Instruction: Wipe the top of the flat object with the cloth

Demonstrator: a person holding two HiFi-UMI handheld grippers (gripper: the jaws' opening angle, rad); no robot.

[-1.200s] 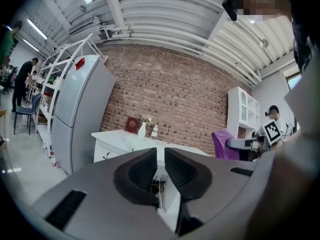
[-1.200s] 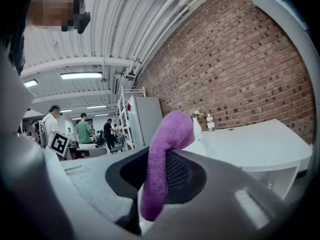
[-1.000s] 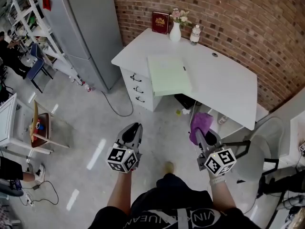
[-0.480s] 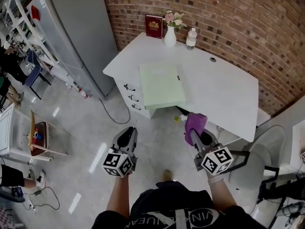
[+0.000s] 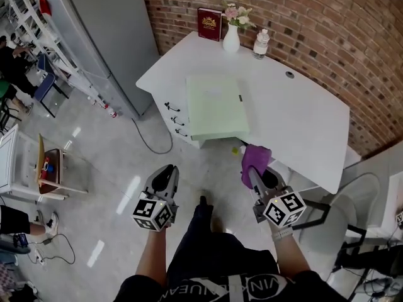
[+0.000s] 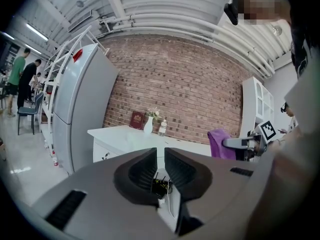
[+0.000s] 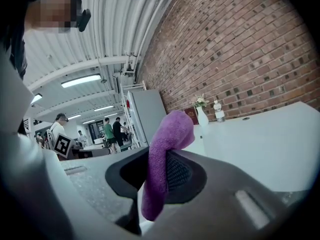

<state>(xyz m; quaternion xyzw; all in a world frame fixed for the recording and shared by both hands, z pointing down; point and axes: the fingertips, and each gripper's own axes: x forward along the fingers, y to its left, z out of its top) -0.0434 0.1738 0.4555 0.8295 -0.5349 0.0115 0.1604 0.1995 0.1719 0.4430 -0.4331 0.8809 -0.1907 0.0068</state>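
Note:
A pale green flat pad (image 5: 216, 107) lies on the white desk (image 5: 296, 115), overhanging its near edge. My right gripper (image 5: 253, 168) is shut on a purple cloth (image 5: 255, 159), just short of the desk's front edge. In the right gripper view the cloth (image 7: 164, 159) stands folded up between the jaws. Lower left, my left gripper (image 5: 165, 176) hangs over the floor, shut with nothing in it; its jaws (image 6: 160, 171) nearly touch. From the left gripper view the cloth (image 6: 220, 144) shows at the right.
At the desk's back stand a red book (image 5: 210, 23), a white vase with flowers (image 5: 231, 38) and a small bottle (image 5: 260, 43). A grey fridge (image 5: 107, 24) stands left of the desk. A cable (image 5: 151, 143) lies on the floor. People stand far left.
Both grippers have come closer to the desk. The cloth in the right gripper now sits near the desk's front edge. A dark shoe has stepped forward between the arms.

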